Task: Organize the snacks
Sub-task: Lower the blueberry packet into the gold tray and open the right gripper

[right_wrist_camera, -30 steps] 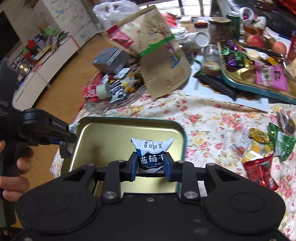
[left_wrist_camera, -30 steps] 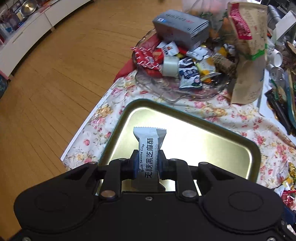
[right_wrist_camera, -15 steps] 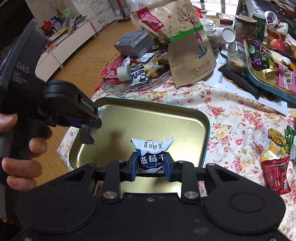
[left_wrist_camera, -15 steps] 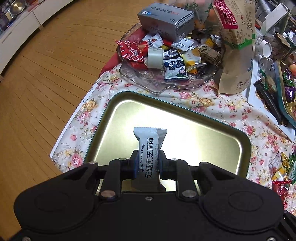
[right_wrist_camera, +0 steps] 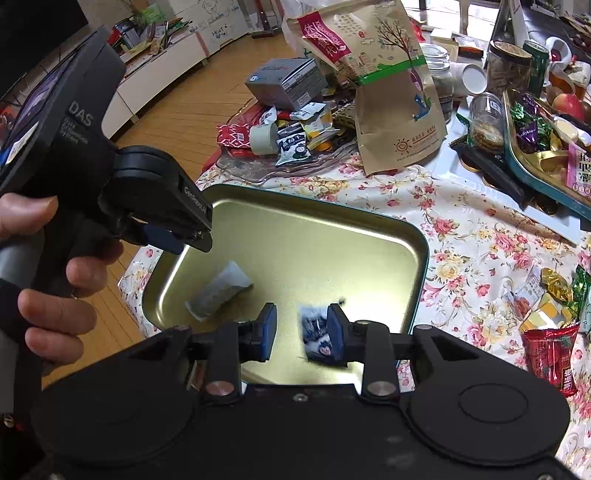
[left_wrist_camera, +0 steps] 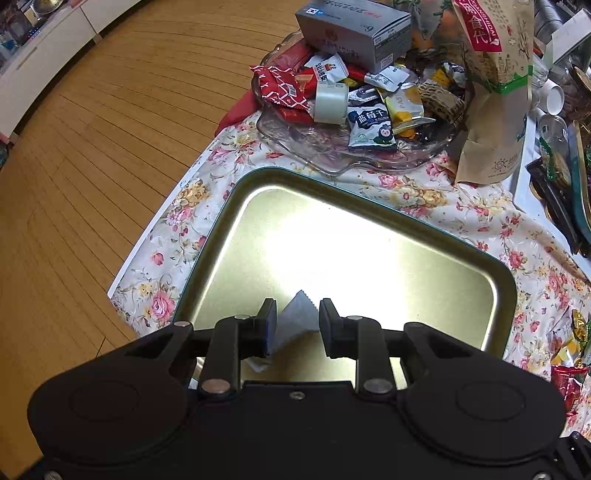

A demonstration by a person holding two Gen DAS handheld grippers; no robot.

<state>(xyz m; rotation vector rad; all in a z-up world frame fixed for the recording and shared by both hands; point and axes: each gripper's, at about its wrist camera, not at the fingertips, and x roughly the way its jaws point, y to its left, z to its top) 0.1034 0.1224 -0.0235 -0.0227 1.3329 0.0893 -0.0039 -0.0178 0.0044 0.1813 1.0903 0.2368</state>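
A gold metal tray (left_wrist_camera: 369, 236) (right_wrist_camera: 332, 236) lies on the floral tablecloth. My left gripper (left_wrist_camera: 297, 323) is open above the tray's near edge; the grey sesame crisp packet (left_wrist_camera: 291, 328) lies loose under it and shows lying on the tray in the right wrist view (right_wrist_camera: 219, 291). My right gripper (right_wrist_camera: 301, 334) is open over the tray; the blue blueberry packet (right_wrist_camera: 317, 338) is blurred beside the right finger, no longer clamped. The left gripper (right_wrist_camera: 173, 236) also shows in the right wrist view, held by a hand.
A glass dish (left_wrist_camera: 332, 151) full of snack packets, a tape roll (left_wrist_camera: 330, 101) and a grey box (left_wrist_camera: 354, 31) stands behind the tray. A tall paper bag (right_wrist_camera: 391, 85) stands beside it. Loose candies (right_wrist_camera: 550, 314) lie right of the tray. A second tray (right_wrist_camera: 546, 147) with sweets is far right.
Both grippers have opened. The sesame crisp packet has dropped onto the tray, and the blueberry packet is falling out of the right gripper.
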